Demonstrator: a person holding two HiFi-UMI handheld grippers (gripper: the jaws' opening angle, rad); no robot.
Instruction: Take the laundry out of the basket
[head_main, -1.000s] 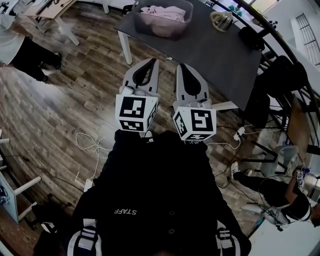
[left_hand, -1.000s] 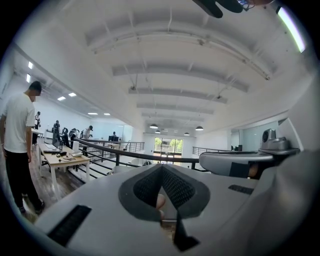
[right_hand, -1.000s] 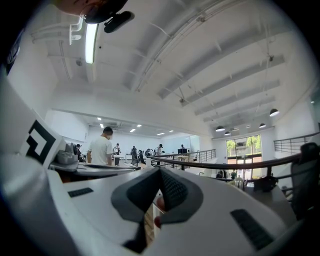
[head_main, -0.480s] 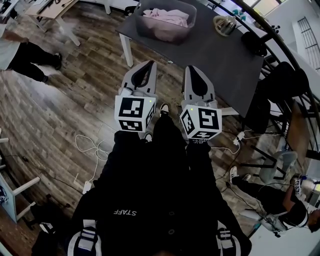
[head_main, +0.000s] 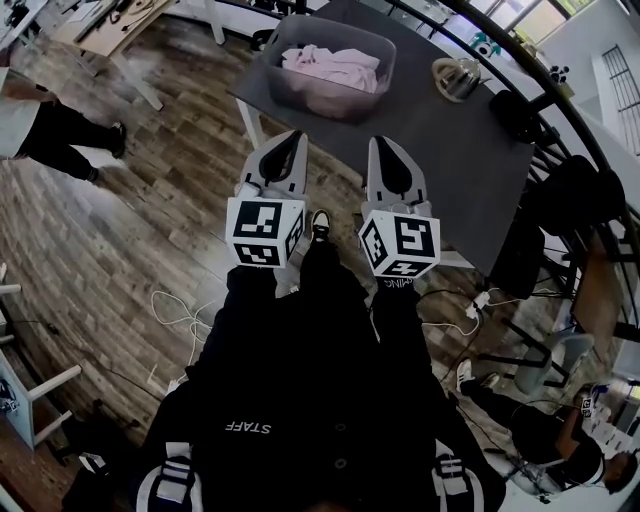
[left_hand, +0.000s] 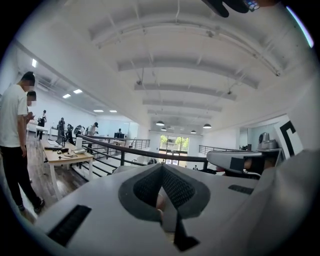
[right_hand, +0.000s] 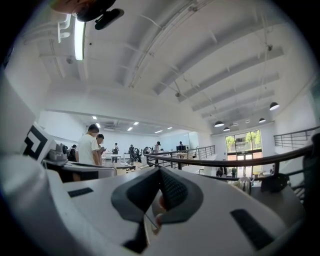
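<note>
A translucent grey basket (head_main: 300, 95) stands on the near left corner of a dark table (head_main: 450, 140), with pink laundry (head_main: 332, 65) heaped inside. My left gripper (head_main: 293, 137) and right gripper (head_main: 383, 142) are held level side by side, pointing at the table, their tips just short of its near edge and below the basket. Both are shut with nothing between the jaws. In the left gripper view, my left gripper (left_hand: 161, 166) shows its pads meeting at the tip. My right gripper (right_hand: 160, 169) looks the same in the right gripper view. Neither gripper view shows the basket.
A glass kettle (head_main: 455, 78) and a dark object (head_main: 510, 100) sit further right on the table. A person (head_main: 50, 125) stands at the left on the wooden floor. White cables (head_main: 185, 300) lie by my feet. Another person (head_main: 560, 440) sits at the lower right beside chairs.
Both grippers have moved forward toward the table, still shut. The basket and table sit nearer and lower in the head view than a second ago.
</note>
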